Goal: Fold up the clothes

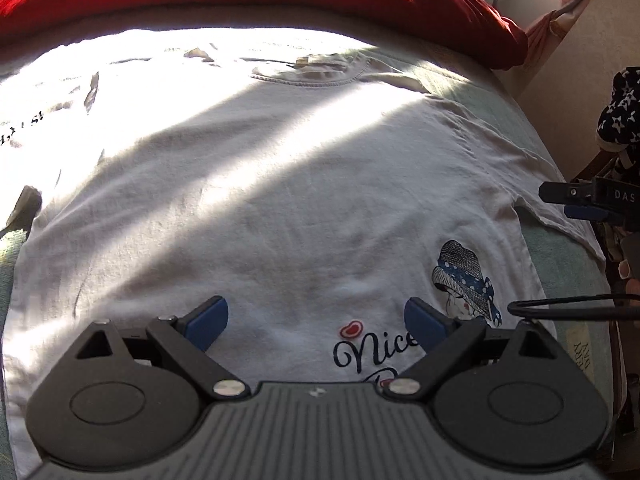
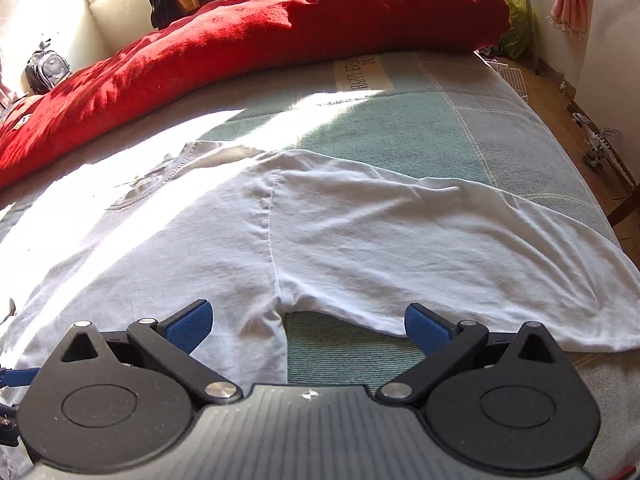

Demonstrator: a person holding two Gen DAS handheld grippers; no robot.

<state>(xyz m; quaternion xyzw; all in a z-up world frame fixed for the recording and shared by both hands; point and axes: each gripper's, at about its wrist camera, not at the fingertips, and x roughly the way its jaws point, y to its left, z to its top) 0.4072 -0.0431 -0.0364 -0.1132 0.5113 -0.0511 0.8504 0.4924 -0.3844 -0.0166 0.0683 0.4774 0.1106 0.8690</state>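
Note:
A white T-shirt (image 1: 256,184) lies flat on the bed, collar at the far side, with a printed hat figure (image 1: 466,280) and "Nice" lettering near its hem. My left gripper (image 1: 316,324) hovers open over the hem, nothing between its blue pads. In the right wrist view the shirt's sleeve (image 2: 460,240) spreads out to the right and the armpit seam sits just ahead. My right gripper (image 2: 308,326) is open above that armpit corner, holding nothing. The right gripper's tips (image 1: 576,200) also show at the right edge of the left wrist view, beside the sleeve.
A red duvet (image 2: 280,32) is bunched along the far side of the bed. The pale green bedspread (image 2: 400,120) is bare beyond the sleeve. The bed's right edge drops to the floor, with a wire rack (image 2: 512,76) and a wall there. A black cable (image 1: 568,306) crosses at right.

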